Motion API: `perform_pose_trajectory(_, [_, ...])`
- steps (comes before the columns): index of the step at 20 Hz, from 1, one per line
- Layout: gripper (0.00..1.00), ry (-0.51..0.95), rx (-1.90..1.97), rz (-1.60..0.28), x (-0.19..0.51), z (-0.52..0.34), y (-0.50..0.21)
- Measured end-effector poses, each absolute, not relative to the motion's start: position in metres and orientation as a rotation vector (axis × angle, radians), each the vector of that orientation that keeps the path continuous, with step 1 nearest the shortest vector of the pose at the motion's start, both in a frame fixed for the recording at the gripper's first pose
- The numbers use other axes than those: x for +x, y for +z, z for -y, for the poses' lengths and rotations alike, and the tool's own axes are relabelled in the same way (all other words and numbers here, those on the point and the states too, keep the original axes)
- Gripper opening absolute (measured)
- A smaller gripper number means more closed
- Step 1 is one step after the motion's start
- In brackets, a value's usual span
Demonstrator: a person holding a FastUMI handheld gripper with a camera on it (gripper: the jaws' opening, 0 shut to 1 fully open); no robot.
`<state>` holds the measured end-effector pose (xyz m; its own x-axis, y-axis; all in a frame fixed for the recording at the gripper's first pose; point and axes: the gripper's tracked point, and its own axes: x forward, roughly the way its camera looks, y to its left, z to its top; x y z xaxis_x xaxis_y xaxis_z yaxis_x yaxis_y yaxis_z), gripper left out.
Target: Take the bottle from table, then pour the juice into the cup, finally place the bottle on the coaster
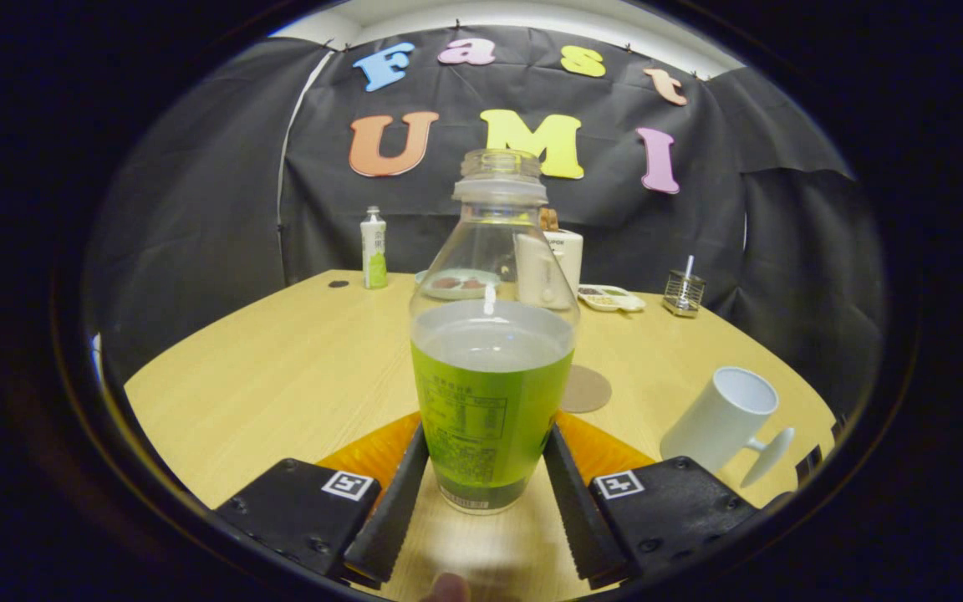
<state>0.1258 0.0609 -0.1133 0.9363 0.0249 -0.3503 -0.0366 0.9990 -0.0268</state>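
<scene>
A clear, uncapped bottle (490, 401) with a green label stands upright between my fingers, about half full of pale juice. My gripper (486, 439) is shut on its lower body, one finger pressing on each side. I cannot tell whether its base touches the table. An orange mat (369, 451) lies under and behind the bottle. A round brown coaster (588, 389) lies flat just beyond the bottle, slightly to the right. A white cup (724, 422) with its handle toward me stands to the right of my right finger.
On the far side of the wooden table (281, 368) stand a small green-labelled bottle (374, 248), a plate (455, 283), a white appliance (563, 255), a small tray (611, 298) and a metal holder (684, 293). A fingertip (448, 588) shows behind the fingers.
</scene>
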Motion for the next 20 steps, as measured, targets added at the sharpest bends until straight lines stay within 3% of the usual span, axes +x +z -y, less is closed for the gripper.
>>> perform_pose_trajectory(20, [0.8,0.144,0.765,-0.298,0.125,-0.064,-0.057])
